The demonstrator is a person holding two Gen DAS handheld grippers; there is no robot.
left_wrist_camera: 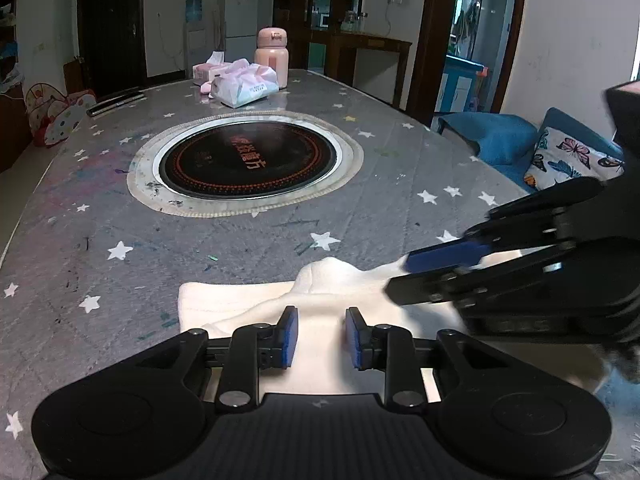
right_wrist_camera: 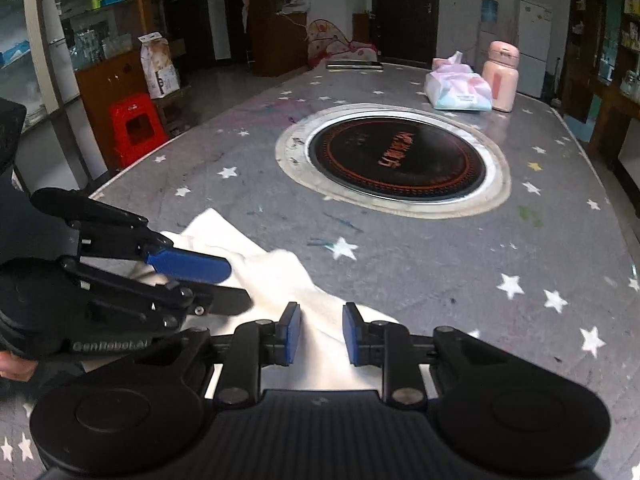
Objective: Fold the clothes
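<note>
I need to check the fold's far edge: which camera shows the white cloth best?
The left wrist view: the white cloth lies spread there, with its far left corner and a raised ridge visible. In the right wrist view the left gripper hides much of it, showing only a rumpled diagonal strip.

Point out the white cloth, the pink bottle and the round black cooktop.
White fabric cloth (left_wrist_camera: 320,320): left wrist view, on its raised middle fold.
Pink cylindrical bottle (right_wrist_camera: 500,80): right wrist view, on its body.
Round black inset cooktop (left_wrist_camera: 248,156): left wrist view, on its glass centre.
</note>
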